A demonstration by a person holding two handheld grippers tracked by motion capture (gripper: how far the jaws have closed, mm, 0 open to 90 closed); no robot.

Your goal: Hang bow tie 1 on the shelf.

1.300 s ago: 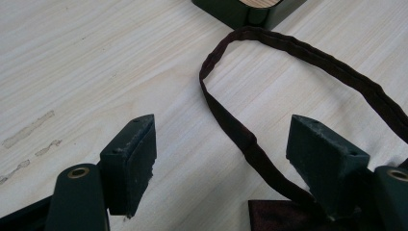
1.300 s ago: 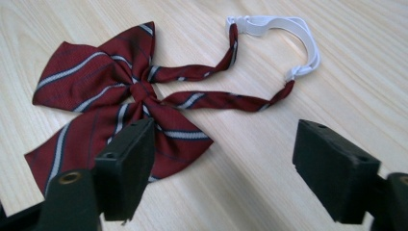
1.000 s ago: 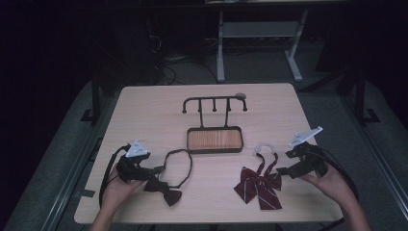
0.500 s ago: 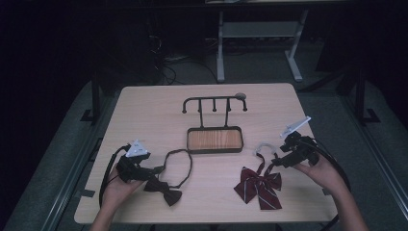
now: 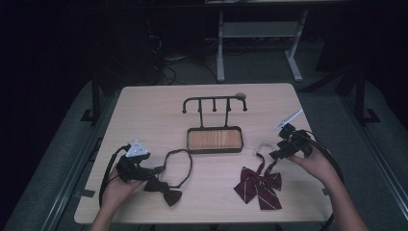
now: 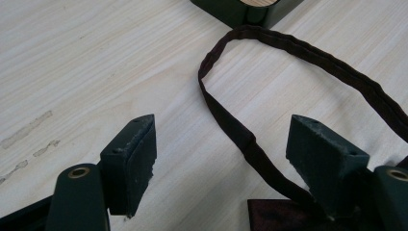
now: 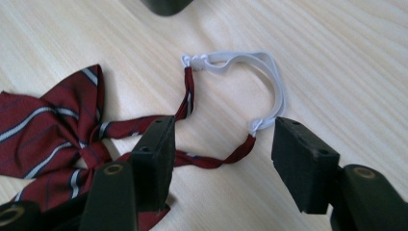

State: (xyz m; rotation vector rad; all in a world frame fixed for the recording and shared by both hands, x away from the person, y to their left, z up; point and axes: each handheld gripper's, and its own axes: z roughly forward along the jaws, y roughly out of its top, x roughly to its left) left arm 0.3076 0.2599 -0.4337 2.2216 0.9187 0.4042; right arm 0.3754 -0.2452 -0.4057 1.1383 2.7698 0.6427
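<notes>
- Both fingers of the right gripper (image 7: pixel 219 159) have just been closing; they stand apart around the striped bow tie's (image 5: pixel 258 181) red strap (image 7: pixel 211 161), not pressing it.
- Left gripper (image 6: pixel 219 161) is spread wide over the dark bow tie's (image 5: pixel 163 187) loop (image 6: pixel 231 132).
- Pale wooden table (image 5: pixel 144 110) sits in a dark room, stand (image 5: pixel 214 138) at centre.
- Hands enter from the lower corners of the high view.

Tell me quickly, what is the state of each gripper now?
Left gripper: open, jaws either side of the brown bow tie's neck band, not pressing it.
Right gripper: open, jaws have just been closing around the striped red bow tie's strap, not yet gripping.
</notes>
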